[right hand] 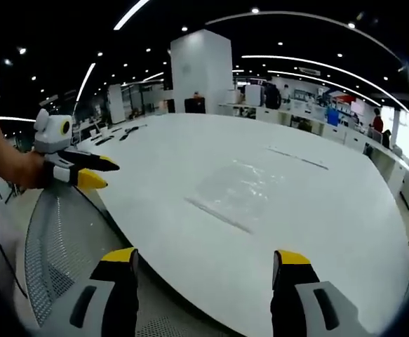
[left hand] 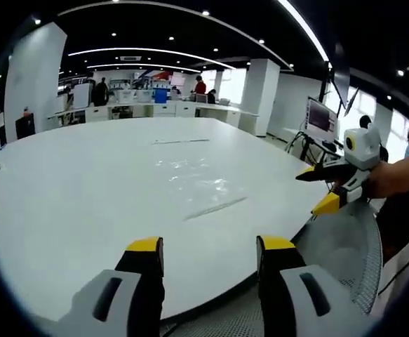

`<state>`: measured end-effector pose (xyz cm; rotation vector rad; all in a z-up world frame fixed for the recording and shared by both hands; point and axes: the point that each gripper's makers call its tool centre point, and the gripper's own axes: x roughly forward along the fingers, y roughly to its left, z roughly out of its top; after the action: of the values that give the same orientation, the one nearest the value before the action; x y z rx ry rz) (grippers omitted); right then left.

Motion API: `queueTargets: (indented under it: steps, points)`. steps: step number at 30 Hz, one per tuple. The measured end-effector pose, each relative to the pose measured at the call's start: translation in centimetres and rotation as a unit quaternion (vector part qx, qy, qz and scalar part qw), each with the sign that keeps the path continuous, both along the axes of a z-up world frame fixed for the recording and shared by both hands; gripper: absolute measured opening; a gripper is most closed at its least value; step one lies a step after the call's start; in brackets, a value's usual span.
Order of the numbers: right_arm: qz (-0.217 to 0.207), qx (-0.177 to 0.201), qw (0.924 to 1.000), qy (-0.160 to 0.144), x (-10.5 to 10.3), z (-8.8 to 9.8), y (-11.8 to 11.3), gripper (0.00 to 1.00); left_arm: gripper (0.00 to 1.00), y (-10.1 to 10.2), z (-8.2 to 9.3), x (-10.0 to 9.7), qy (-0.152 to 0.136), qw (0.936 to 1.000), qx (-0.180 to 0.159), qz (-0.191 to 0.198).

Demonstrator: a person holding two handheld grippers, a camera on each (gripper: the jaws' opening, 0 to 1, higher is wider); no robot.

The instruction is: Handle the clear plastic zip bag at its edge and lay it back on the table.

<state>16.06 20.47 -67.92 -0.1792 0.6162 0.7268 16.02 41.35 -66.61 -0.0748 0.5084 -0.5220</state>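
The clear plastic zip bag (left hand: 198, 184) lies flat on the white table (left hand: 85, 203), near the middle of it, with its zip edge turned toward the table's near rim. In the right gripper view the same bag (right hand: 238, 188) shows as a pale, shiny patch, and its zip strip (right hand: 218, 215) runs as a thin line along the side closest to the camera.

The left gripper (left hand: 210, 247) hangs above the near rim of the table with its two yellow-tipped jaws parted wide — nothing is between them. It is well apart from the bag. In the right gripper view this gripper (right hand: 100, 173) comes in from the left, held by a hand (right hand: 23, 170), with its tips beside the table edge.

The right gripper (right hand: 205, 258) also stands with its jaws spread wide and holds nothing, and it is apart from the bag too. In the left gripper view it (left hand: 319, 188) enters from the right, beside the table rim.

A mesh chair (right hand: 64, 246) stands below the table edge. Far behind the table there are desks and a few people (left hand: 200, 86).
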Motion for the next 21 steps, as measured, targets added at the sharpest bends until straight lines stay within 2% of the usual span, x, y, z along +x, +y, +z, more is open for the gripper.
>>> queueTargets:
  steps: [8,14,21]
  points:
    - [-0.002,-0.003,1.0000,0.005,0.11,-0.42,-0.05,0.78,0.52,-1.02,0.00,-0.46,-0.001,0.9998,-0.001,-0.018]
    - [-0.013,0.001,0.9999,0.004,0.49,-0.30,-0.22,0.79,0.53,-0.54,-0.07,-0.11,0.008,0.9998,-0.014,-0.013]
    - [-0.015,-0.003,0.9999,0.008,0.48,-0.67,-0.54,0.78,0.53,-0.51,-0.15,-0.07,0.009,0.9998,-0.014,-0.011]
